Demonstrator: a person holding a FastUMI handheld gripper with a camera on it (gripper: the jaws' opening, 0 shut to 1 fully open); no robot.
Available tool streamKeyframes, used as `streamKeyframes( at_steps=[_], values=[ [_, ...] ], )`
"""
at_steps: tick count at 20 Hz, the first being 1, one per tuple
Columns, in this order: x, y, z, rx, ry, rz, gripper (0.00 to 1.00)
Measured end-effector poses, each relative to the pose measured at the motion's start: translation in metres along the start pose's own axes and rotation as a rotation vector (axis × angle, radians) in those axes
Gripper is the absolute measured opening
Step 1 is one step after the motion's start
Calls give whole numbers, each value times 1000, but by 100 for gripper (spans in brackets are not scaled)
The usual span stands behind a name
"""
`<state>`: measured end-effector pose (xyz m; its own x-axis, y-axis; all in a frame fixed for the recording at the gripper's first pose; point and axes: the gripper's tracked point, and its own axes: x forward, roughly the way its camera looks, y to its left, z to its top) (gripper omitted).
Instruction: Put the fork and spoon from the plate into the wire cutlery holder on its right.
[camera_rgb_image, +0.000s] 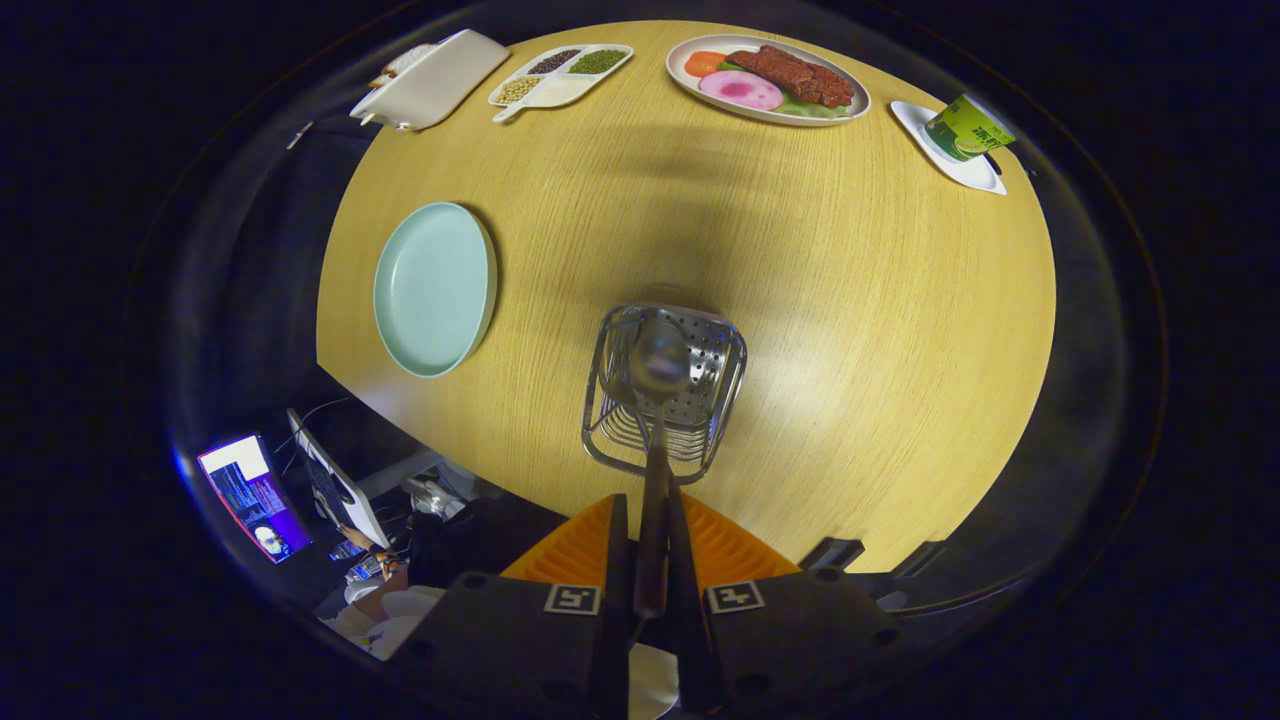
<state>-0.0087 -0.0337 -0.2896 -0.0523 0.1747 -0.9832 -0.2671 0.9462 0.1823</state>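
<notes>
The fingers (655, 545) are clamping the spoon (658, 400) by its handle, holding its bowl just ahead over the wire cutlery holder (700, 400) on the desk (850, 300), so lowering and releasing seems next.

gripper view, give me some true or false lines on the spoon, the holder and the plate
1. The gripper is shut on the spoon's handle. True.
2. The spoon's bowl is over the wire cutlery holder. True.
3. The light green plate has a fork lying on it. False: the plate is bare.
4. The holder stands left of the plate. False: it stands to the plate's right, just ahead of the fingers.
5. The spoon lies flat on the wooden table. False: it is held up between the two fingers, pointing forward at the holder.
</notes>
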Motion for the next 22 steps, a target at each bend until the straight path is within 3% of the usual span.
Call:
streamKeyframes(
  at_steps=[1,2,4,5,6,8,13,18,22],
  values=[
    [-6,1,1,-3,-15,3,25],
    [-11,3,2,-4,-31,11,35],
    [-22,6,4,-4,-78,19,69],
    [-31,10,5,0,-116,27,69],
    [-41,11,7,0,-161,24,84],
    [-56,22,3,17,-222,43,100],
    [-136,43,24,47,-547,68,99],
    [-223,21,41,59,-908,-60,99],
    [-305,24,35,90,-1201,-76,99]
  ],
)
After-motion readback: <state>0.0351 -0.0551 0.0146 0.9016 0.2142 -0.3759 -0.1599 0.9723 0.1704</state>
